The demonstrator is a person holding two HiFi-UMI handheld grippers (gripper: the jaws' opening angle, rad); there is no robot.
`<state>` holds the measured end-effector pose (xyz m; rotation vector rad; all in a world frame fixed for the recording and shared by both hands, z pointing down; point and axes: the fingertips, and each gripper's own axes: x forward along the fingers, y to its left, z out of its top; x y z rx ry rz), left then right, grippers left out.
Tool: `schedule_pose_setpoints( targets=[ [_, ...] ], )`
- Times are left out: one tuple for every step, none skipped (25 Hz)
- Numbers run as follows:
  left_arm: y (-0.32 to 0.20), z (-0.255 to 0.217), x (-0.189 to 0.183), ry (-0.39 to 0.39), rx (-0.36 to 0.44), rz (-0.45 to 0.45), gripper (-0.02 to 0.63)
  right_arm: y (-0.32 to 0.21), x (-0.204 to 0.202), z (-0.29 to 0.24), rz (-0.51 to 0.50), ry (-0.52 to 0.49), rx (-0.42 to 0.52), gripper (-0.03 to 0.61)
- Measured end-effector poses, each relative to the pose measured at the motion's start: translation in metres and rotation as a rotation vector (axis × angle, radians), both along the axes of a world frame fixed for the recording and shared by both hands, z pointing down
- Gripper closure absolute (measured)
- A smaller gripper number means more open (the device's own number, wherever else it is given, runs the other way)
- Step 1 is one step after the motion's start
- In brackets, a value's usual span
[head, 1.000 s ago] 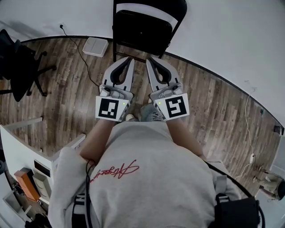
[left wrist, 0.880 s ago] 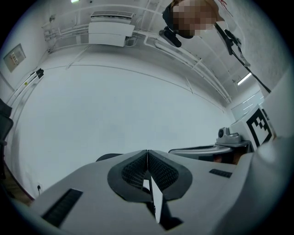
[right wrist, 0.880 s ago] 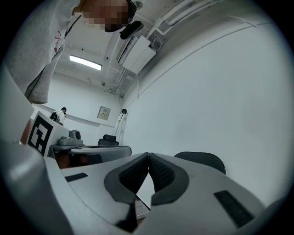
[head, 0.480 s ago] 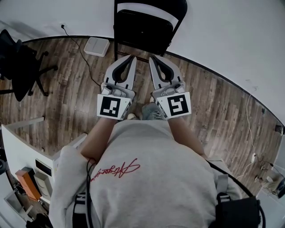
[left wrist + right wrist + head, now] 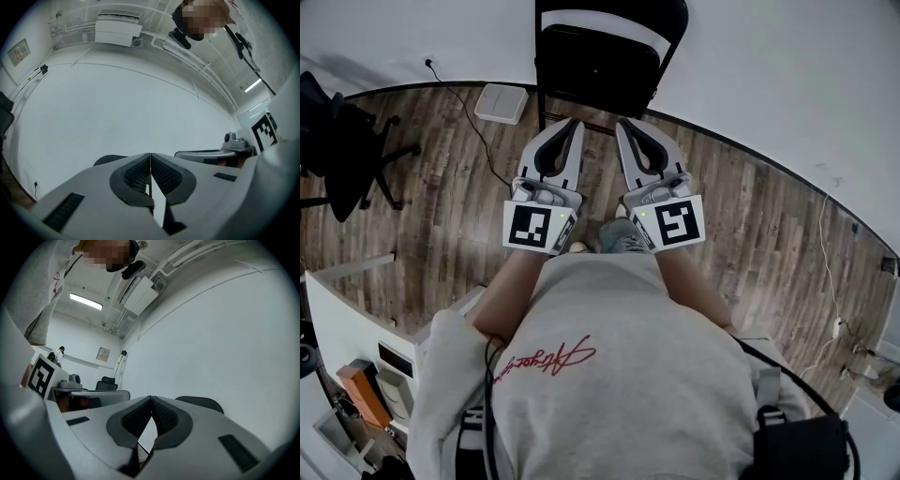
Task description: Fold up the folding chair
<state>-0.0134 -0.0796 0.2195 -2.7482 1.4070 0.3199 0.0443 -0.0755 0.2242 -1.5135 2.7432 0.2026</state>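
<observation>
Standing on the wood floor at your far left is one black office chair, with one white counter edging in below it. Right of that chair, one thin cable is trailing across the boards past one flat white box lying by the wall. None of these is blocking your way.

You are holding two grippers side by side, forearms reaching straight forward from your chest, both pointing roughly level at the wall, marker cubes facing up. Your left gripper is sitting with its jaws pressed together and nothing between them, as its own view is showing.

The one folding chair, black, is standing unfolded against the white wall, directly ahead of both grippers and just beyond their tips; I cannot tell whether they are touching it.

Your right gripper is likewise closed on nothing. Farther right, a second cable is running across the floor.
</observation>
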Motion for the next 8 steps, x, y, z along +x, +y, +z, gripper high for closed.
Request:
schedule_pose_setpoints(
  targets=[
    [-0.0007, -0.0011, 0.0004, 0.008, -0.003, 0.001, 0.597, -0.0005, 0.001, -0.0002, 0.001, -0.001, 0.001, 0.561],
    [-0.0011, -0.0021, 0.0011, 0.011, -0.002, 0.002, 0.597, -0.0009, 0.0019, -0.0003, 0.002, -0.002, 0.001, 0.561],
    [-0.0013, -0.0028, 0.0018, 0.012, -0.001, 0.004, 0.597, -0.0009, 0.0025, -0.0003, 0.003, -0.003, 0.001, 0.561],
    [-0.0015, -0.0033, 0.0021, 0.014, -0.002, 0.005, 0.597, -0.0008, 0.0029, -0.0002, 0.003, -0.003, 0.0, 0.561],
    [-0.0017, -0.0037, 0.0021, 0.02, -0.005, 0.006, 0.597, -0.0005, 0.0032, -0.0002, 0.004, -0.003, 0.0, 0.561],
    [-0.0018, -0.004, 0.0019, 0.024, -0.008, 0.007, 0.597, -0.0002, 0.0034, -0.0003, 0.006, -0.002, 0.0, 0.561],
    [-0.0018, -0.0042, 0.0017, 0.027, -0.011, 0.007, 0.597, 0.0002, 0.0037, -0.0004, 0.007, -0.001, 0.0, 0.561],
    [-0.0017, -0.0043, 0.0015, 0.029, -0.014, 0.007, 0.597, 0.0006, 0.0039, -0.0006, 0.008, -0.001, 0.0, 0.561]
  ],
)
